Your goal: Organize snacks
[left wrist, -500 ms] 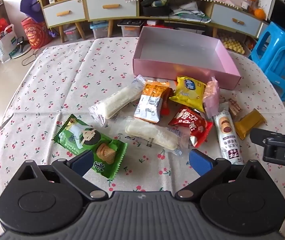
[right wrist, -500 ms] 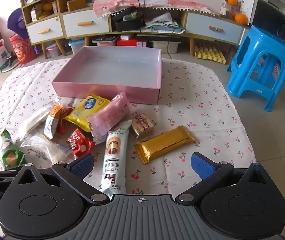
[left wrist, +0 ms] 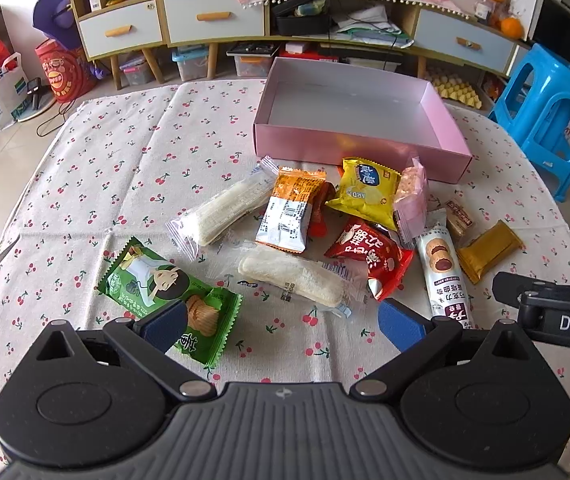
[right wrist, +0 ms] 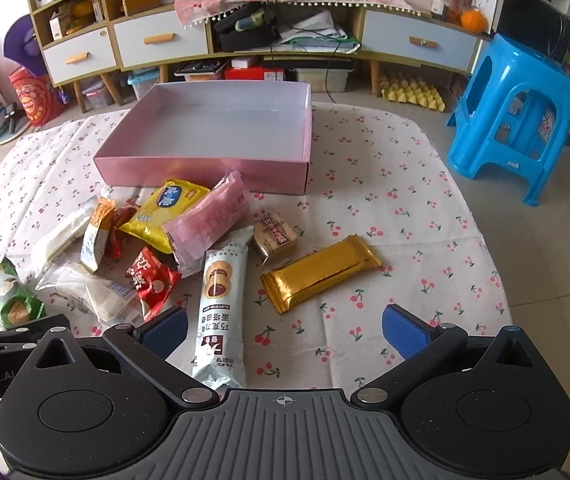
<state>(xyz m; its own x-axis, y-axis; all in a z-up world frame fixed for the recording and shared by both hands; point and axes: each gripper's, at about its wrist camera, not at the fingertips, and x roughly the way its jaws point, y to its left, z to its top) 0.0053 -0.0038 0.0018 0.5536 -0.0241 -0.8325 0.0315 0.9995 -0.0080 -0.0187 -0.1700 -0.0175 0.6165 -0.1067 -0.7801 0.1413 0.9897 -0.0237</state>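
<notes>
Movement since the earlier frame: next to none. Every packet lies where it did, and both of your grippers hang over the near edge of the counter as before, with only a slight shift in framing.

Grippers: your left gripper (left wrist: 281,322) stands wide, nothing between its blue pads; your right gripper (right wrist: 285,326) stands equally wide and holds nothing, though the tail of the long white biscuit pack (right wrist: 223,304) lies on the cloth between its fingers, untouched.

Box: one pink box (right wrist: 205,168), at the far middle of the counter (left wrist: 125,160), empty as far as either view shows.

Snacks, all on the cloth in front of the box:
- green crisp packet (left wrist: 169,294), nearest your left gripper, its corner under the left pad
- two clear packs of white rice cakes (left wrist: 225,212) (left wrist: 297,276)
- orange-and-white packet (left wrist: 293,212)
- yellow packet (left wrist: 367,192)
- red packet (left wrist: 373,256)
- pink wafer pack (right wrist: 209,220), leaning on the pile
- small brown square sweet (right wrist: 275,236)
- gold bar (right wrist: 319,272), lying apart to the right

Progress: nothing is put away yet. In my judgement you are at the very start, with every snack left to lift into the box.
</notes>
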